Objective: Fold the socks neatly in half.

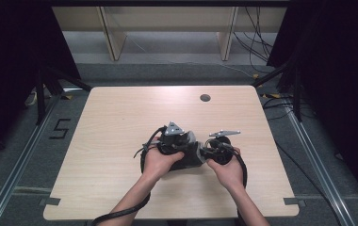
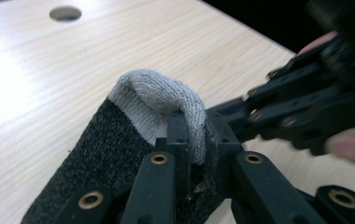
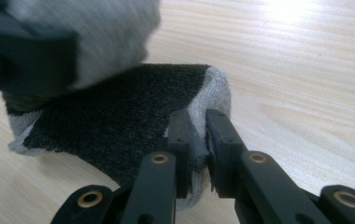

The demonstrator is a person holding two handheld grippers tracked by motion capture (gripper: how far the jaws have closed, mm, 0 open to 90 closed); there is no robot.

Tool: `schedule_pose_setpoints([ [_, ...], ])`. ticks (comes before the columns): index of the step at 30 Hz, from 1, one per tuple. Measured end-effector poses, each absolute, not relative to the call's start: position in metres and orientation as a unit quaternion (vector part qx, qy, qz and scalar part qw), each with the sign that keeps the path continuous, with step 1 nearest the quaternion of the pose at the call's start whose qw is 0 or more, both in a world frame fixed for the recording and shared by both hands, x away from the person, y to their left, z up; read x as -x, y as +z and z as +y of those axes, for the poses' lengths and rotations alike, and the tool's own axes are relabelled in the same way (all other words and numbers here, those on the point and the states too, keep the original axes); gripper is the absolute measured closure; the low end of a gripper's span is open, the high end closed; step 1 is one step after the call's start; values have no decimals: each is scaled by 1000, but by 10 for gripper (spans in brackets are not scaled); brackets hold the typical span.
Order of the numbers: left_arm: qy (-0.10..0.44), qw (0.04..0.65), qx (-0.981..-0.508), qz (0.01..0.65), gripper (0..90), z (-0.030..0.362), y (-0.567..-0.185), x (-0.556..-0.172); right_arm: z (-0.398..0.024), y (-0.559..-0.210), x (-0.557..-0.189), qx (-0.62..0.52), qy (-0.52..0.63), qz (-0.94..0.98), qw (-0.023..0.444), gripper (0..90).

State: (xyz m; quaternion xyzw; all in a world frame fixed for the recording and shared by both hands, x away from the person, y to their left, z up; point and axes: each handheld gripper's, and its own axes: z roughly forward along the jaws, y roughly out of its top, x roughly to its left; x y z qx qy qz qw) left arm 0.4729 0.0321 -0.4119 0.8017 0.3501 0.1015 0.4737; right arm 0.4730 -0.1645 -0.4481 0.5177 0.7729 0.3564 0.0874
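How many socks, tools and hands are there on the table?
Sock, dark grey with light grey ends: 1
Tools, left tool and right tool, each pinching the sock: 2
Hands, left hand and right hand: 2
Total: 5

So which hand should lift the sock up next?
Probably the left hand-held gripper: it pinches the sock by its raised light-grey end, already off the table. The right hand-held gripper grips lower.

Both forearms are bare, no sleeves. The left tongs (image 1: 193, 153) and right tongs (image 1: 208, 153) are black, each topped by a grey three-cornered plate and trailing a black sheathed cable. Up close, brass-coloured rivets stud the black linkage bars.
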Motion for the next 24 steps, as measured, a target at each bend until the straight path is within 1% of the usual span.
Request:
schedule_pose_setpoints([
  [1, 103, 481, -796, 352, 816, 31, -410, -472, -165, -450, -474, -506, 359, 778, 95, 814],
  [2, 99, 480, -803, 340, 815, 32, -409, -473, -164, -450, -473, -512, 356, 776, 98, 814],
  [3, 100, 483, -799, 344, 815, 30, -408, -472, -165, -452, -474, -509, 359, 777, 94, 814],
  [6, 90, 477, -810, 328, 813, 28, -412, -472, -165, -452, -474, -529, 353, 767, 84, 814],
  [7, 78, 483, -807, 332, 812, 27, -415, -471, -167, -453, -476, -513, 363, 773, 86, 814],
  [9, 60, 485, -808, 328, 807, 24, -422, -471, -167, -454, -477, -525, 365, 765, 79, 815],
  [12, 48, 479, -816, 319, 798, 22, -435, -471, -170, -456, -479, -528, 371, 760, 72, 815],
  [15, 47, 471, -820, 320, 787, 20, -446, -471, -174, -457, -480, -540, 374, 751, 63, 814],
  [17, 44, 468, -824, 316, 778, 18, -452, -472, -176, -457, -481, -545, 366, 751, 69, 808],
  [18, 47, 464, -827, 315, 773, 16, -455, -472, -176, -456, -481, -548, 363, 751, 66, 798],
  [20, 52, 461, -829, 314, 767, 14, -457, -472, -178, -454, -481, -553, 366, 745, 68, 751],
  [22, 56, 458, -831, 310, 759, 12, -458, -472, -179, -448, -479, -558, 363, 741, 88, 727],
  [24, 58, 454, -835, 305, 749, 10, -459, -472, -178, -437, -475, -560, 383, 727, 103, 675],
])
